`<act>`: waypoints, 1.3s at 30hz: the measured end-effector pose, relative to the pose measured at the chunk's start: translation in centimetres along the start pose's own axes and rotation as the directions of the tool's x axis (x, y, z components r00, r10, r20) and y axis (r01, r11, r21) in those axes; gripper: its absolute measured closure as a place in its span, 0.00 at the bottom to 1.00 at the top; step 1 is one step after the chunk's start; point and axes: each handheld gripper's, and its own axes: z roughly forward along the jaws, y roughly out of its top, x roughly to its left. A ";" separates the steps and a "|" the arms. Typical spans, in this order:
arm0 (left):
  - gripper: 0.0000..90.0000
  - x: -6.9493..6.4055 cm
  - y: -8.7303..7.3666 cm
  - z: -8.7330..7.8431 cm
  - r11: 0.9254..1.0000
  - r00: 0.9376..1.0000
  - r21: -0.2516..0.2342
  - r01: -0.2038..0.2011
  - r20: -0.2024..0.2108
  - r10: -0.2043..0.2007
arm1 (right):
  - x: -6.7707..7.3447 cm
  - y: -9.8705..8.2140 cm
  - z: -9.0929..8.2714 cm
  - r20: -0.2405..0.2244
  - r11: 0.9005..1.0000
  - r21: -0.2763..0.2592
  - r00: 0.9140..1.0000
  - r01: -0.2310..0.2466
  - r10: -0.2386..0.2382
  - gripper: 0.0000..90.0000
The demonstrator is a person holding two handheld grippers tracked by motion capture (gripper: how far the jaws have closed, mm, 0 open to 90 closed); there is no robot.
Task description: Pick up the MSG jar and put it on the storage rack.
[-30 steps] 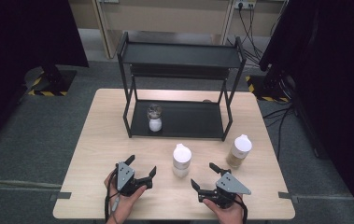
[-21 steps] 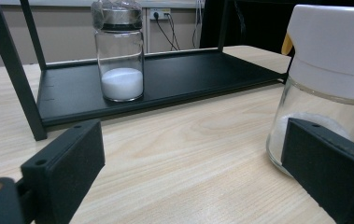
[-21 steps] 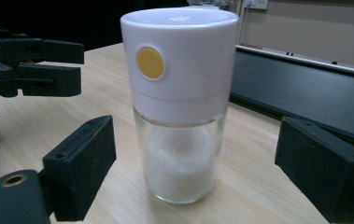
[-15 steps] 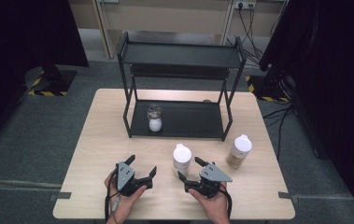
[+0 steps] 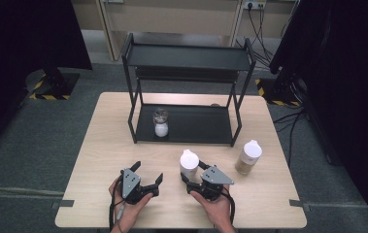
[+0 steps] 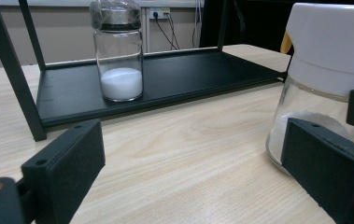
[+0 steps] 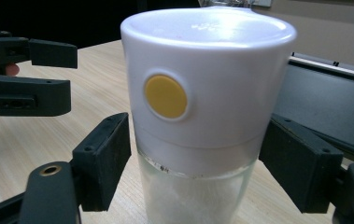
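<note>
Right gripper [image 5: 191, 180] jaws have just been closing around the white-capped clear glass shaker jar [image 5: 189, 165], not yet pressed on it. Nearest the jar stands the open left gripper [image 5: 148, 177]; beyond it, the black metal rack [image 5: 190, 58]. Smooth, breakable glass is judged best gripped below the cap.

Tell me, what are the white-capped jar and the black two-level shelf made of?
The white-capped jar looks like clear glass, see-through with white powder inside; its glossy cap looks plastic. The black two-level shelf seems matte painted metal, judging by its thin, stiff bars.
</note>
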 end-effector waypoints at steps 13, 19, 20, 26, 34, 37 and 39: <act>0.06 0.0 0.0 0.0 1.000 1.000 -0.001 0.000 -0.001 0.000 | 0.1 -0.3 0.4 0.015 1.000 -0.005 1.000 0.002 -0.002 0.34; 0.06 0.0 0.0 0.0 1.000 1.000 -0.002 -0.001 0.000 0.001 | 0.2 -0.5 0.4 0.023 1.000 -0.025 1.000 -0.010 0.010 0.34; 0.07 0.0 0.0 0.0 1.000 1.000 -0.002 -0.001 0.000 0.001 | 0.2 -0.6 0.3 0.025 1.000 -0.026 1.000 -0.011 0.012 0.34; 0.07 0.0 0.0 -0.1 1.000 1.000 -0.004 0.002 0.001 -0.002 | 0.2 -0.2 -0.1 0.039 0.999 -0.043 0.999 -0.014 0.016 0.34; 0.07 0.0 0.0 -0.1 1.000 1.000 -0.006 -0.003 0.001 0.003 | -0.5 1.2 -0.4 0.067 0.997 -0.080 0.997 -0.021 0.026 0.34; 0.07 0.0 0.0 -0.1 1.000 1.000 -0.006 -0.003 0.000 0.003 | -0.9 1.9 -0.3 0.076 0.995 -0.095 0.997 -0.026 0.034 0.34; 0.07 0.0 0.0 -0.1 1.000 1.000 -0.006 -0.002 0.000 0.002 | -1.2 2.4 -0.2 0.084 0.994 -0.103 0.996 -0.026 0.034 0.34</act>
